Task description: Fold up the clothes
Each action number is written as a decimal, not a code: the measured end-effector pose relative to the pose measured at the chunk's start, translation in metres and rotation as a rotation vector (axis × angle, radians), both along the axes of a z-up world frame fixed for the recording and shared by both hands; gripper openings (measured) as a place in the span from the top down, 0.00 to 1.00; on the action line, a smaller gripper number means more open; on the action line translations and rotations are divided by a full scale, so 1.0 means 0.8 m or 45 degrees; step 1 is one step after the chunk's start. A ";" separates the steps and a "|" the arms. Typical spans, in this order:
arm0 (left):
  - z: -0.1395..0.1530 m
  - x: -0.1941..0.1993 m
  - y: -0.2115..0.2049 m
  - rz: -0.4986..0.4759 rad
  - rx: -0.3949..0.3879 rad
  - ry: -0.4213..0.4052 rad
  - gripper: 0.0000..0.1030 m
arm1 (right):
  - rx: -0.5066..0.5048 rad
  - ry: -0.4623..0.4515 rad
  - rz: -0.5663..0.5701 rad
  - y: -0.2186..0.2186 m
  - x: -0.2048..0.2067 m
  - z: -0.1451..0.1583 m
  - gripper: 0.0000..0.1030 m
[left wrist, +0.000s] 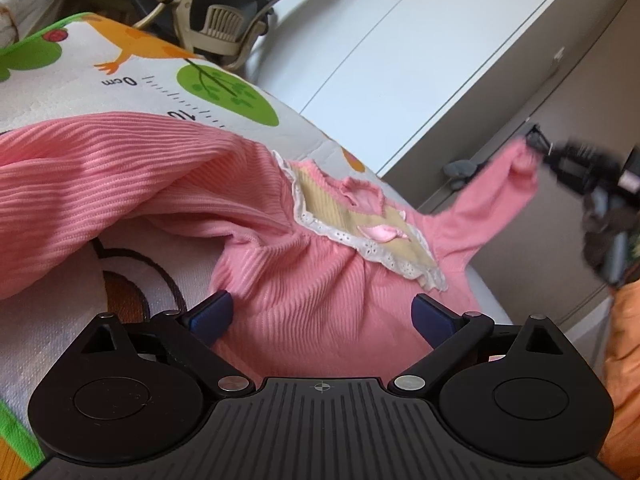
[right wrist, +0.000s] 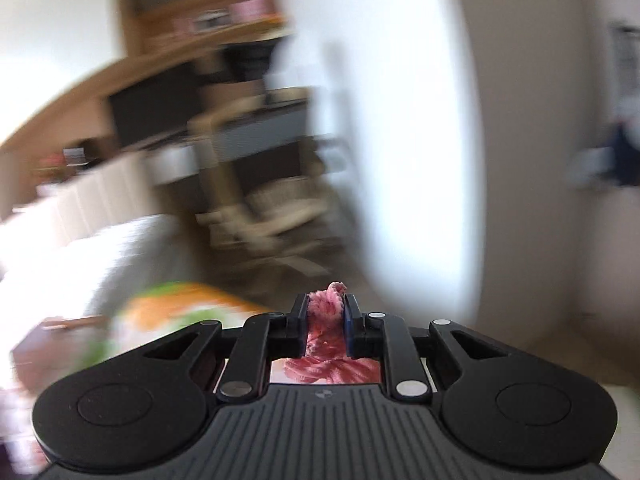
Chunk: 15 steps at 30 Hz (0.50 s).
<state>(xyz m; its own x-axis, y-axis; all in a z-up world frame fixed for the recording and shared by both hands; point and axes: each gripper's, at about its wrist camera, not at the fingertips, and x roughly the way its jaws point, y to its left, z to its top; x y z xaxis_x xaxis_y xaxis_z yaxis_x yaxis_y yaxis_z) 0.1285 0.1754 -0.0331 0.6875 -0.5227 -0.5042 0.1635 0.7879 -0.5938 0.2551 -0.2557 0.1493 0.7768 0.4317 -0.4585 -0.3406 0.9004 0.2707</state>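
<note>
A pink ribbed child's top [left wrist: 304, 280] with a beige, lace-edged bib collar [left wrist: 360, 224] lies on a cartoon-printed mat [left wrist: 132, 92]. My left gripper [left wrist: 322, 314] hovers open over the top's chest, one blue pad on each side of the fabric. One sleeve [left wrist: 496, 196] is stretched up and to the right, its cuff pinched by my right gripper [left wrist: 538, 146]. In the right wrist view, my right gripper [right wrist: 326, 320] is shut on a bunch of pink fabric [right wrist: 326, 308]. The other sleeve [left wrist: 100, 184] lies draped across the left.
An office chair [left wrist: 224, 12] stands beyond the mat's far edge. White cabinet doors [left wrist: 400, 64] and a beige wall fill the background. An orange sleeve of the person [left wrist: 624, 360] shows at the right edge. The right wrist view is motion-blurred, showing a desk and shelves.
</note>
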 end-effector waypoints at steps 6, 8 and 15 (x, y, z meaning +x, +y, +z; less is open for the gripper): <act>0.004 -0.013 -0.008 -0.009 0.035 0.017 0.03 | -0.066 0.035 0.289 0.134 -0.012 -0.013 0.64; 0.003 -0.015 -0.008 -0.009 0.034 0.020 0.03 | -0.069 0.063 0.350 0.157 -0.010 -0.020 0.52; 0.006 -0.017 -0.011 -0.003 0.013 0.011 0.02 | -0.012 -0.013 0.332 0.125 -0.010 -0.033 0.50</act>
<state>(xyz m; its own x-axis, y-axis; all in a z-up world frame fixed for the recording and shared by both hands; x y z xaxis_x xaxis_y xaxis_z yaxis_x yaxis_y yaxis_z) 0.1150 0.1669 -0.0282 0.6820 -0.5188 -0.5155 0.1602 0.7937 -0.5868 0.2469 -0.1560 0.1233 0.6443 0.6139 -0.4561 -0.5645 0.7841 0.2580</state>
